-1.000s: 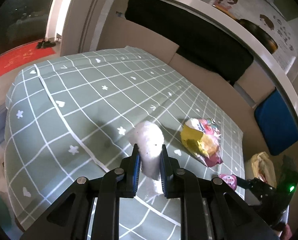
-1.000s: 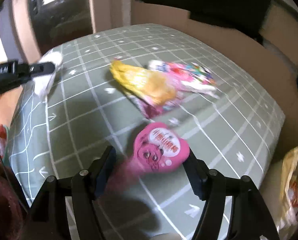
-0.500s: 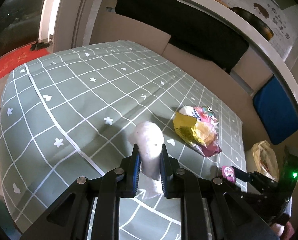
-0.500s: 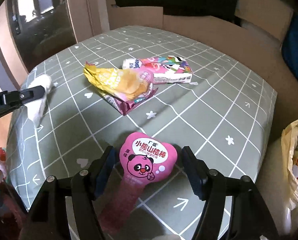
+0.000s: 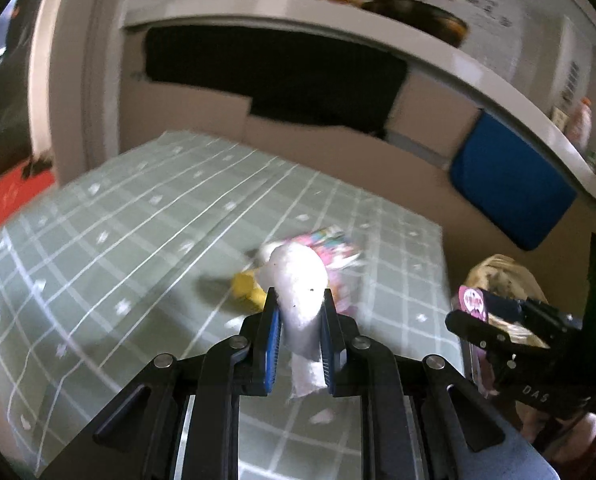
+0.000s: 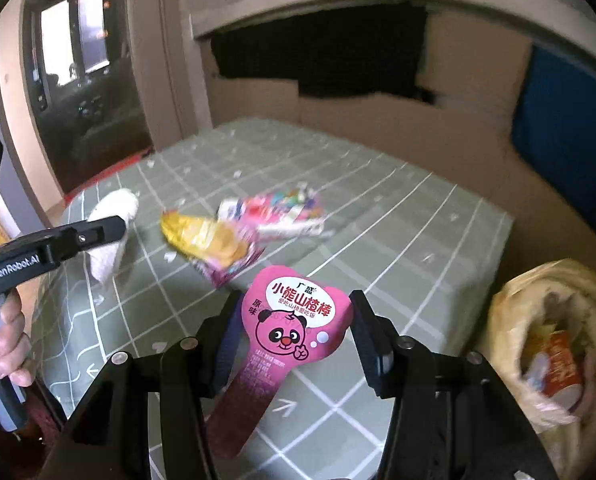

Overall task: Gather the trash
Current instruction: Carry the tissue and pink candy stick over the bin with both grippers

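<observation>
My left gripper [image 5: 298, 304] is shut on a crumpled white tissue [image 5: 298, 276], held up over the green checked table [image 5: 146, 240]. From the right wrist view that left gripper [image 6: 112, 230] shows side-on with the tissue [image 6: 116, 206] hanging from it. My right gripper [image 6: 296, 304] is shut on a pink heart-shaped snack wrapper [image 6: 298, 316] with a panda face, lifted off the cloth. In the left wrist view the right gripper [image 5: 467, 314] and its wrapper [image 5: 473, 301] hover near the table's right edge. A yellow snack bag [image 6: 206, 240] and a colourful pack [image 6: 278, 210] lie mid-table.
A yellowish plastic bag [image 6: 509, 308] holding rubbish sits off the table's right edge, also seen as the bag [image 5: 497, 272] in the left wrist view. Brown cardboard panels [image 6: 377, 120] and a blue pad [image 5: 509, 188] stand behind the table. A hand [image 6: 6, 344] grips the left tool.
My right gripper closed on the pink wrapper and lifted it off the cloth. Both grippers rose and swung right, toward the plastic bag. The left one kept its hold on the tissue.
</observation>
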